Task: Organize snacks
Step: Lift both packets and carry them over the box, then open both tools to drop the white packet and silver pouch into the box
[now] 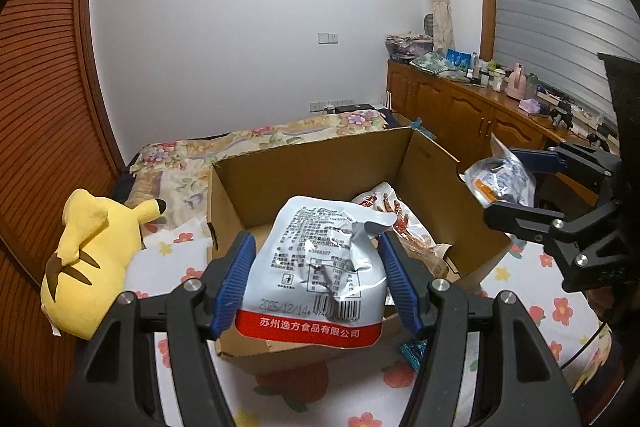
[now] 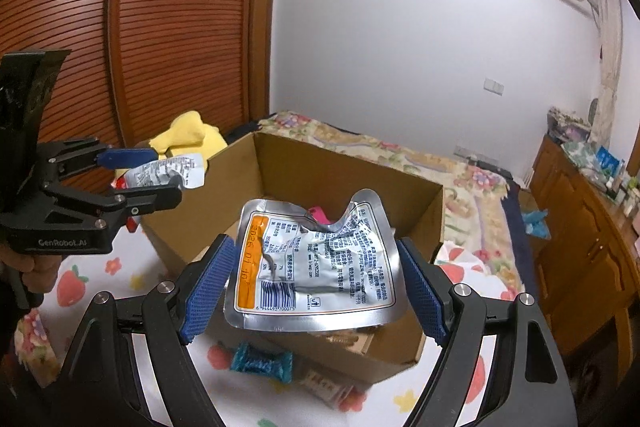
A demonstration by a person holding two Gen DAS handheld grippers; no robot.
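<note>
My left gripper [image 1: 316,253] is shut on a white snack pouch with a red bottom band [image 1: 320,267], held above the near wall of an open cardboard box [image 1: 312,153]. The right gripper [image 2: 314,257] is shut on a crumpled silver pouch with an orange side band [image 2: 316,263], also over the box [image 2: 348,165]. Each gripper shows in the other's view: the right one [image 1: 508,185] with its silver pouch [image 1: 500,183] at the box's right corner, the left one [image 2: 160,177] with its white pouch [image 2: 168,171] at the left. A red-and-white snack pack [image 1: 396,219] lies inside the box.
The box stands on a bed with a floral sheet [image 1: 360,399]. A yellow plush toy [image 1: 88,255] sits left of the box. A teal wrapped sweet [image 2: 260,367] and another small pack [image 2: 332,389] lie in front of it. Wooden cabinets [image 1: 460,107] run along the right, with a slatted wardrobe [image 2: 180,27] on the left.
</note>
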